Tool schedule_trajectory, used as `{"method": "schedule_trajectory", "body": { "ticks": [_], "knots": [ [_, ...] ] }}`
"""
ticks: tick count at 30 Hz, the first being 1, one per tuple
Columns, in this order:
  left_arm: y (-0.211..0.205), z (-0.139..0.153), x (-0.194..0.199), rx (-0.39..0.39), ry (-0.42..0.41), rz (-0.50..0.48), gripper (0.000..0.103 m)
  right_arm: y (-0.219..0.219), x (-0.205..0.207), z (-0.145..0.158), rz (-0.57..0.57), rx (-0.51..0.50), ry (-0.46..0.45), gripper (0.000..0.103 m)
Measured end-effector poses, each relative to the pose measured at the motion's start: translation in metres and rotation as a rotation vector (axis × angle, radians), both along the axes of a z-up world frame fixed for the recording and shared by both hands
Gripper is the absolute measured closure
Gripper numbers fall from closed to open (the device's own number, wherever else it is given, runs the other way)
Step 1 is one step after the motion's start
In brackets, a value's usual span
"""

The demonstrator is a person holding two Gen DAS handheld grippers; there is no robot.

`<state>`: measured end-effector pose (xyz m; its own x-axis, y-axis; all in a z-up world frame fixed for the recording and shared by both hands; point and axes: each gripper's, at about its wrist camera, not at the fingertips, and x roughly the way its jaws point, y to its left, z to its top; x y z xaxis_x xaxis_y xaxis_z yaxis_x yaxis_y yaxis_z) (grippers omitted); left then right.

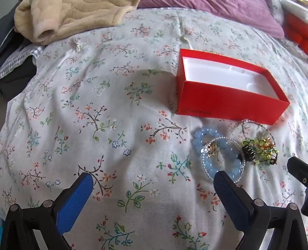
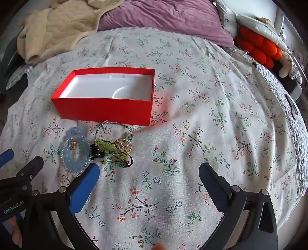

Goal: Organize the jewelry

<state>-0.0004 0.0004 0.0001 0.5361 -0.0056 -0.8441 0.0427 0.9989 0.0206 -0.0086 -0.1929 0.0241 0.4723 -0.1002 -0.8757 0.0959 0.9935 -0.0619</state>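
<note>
An open red box (image 1: 227, 103) with a white, empty inside lies on the floral bedsheet; it also shows in the right wrist view (image 2: 104, 109). In front of it lies a jewelry pile: a blue bead bracelet (image 1: 198, 138) (image 2: 77, 159), a silver beaded ring of chain with a gold piece (image 1: 211, 149), and green bead jewelry with a black clasp (image 1: 258, 152) (image 2: 107, 145). My left gripper (image 1: 152, 177) is open and empty, its right finger beside the blue bracelet. My right gripper (image 2: 149, 170) is open and empty, just right of the pile.
A beige blanket (image 2: 57, 28) and a purple pillow (image 2: 163, 17) lie at the head of the bed. An orange knitted cushion (image 2: 258, 48) sits at the far right. The left gripper's body (image 2: 21, 178) shows at the left of the right wrist view.
</note>
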Motion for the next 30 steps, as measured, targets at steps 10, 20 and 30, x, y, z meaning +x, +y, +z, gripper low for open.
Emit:
{"method": "schedule_trajectory", "body": {
  "ticks": [10,20,30],
  "knots": [
    [0.0,-0.005,-0.001,0.007,0.015,-0.007,0.0,0.003,-0.001,0.0,0.002,-0.006,0.0,0.0],
    [-0.001,-0.004,0.001,0.007,0.026,0.005,0.0,0.005,0.0,0.0,-0.001,-0.017,0.014,0.0],
    [-0.002,-0.004,0.003,0.009,0.029,0.009,0.0,0.009,0.0,0.001,0.008,-0.02,0.014,0.0]
  ]
}}
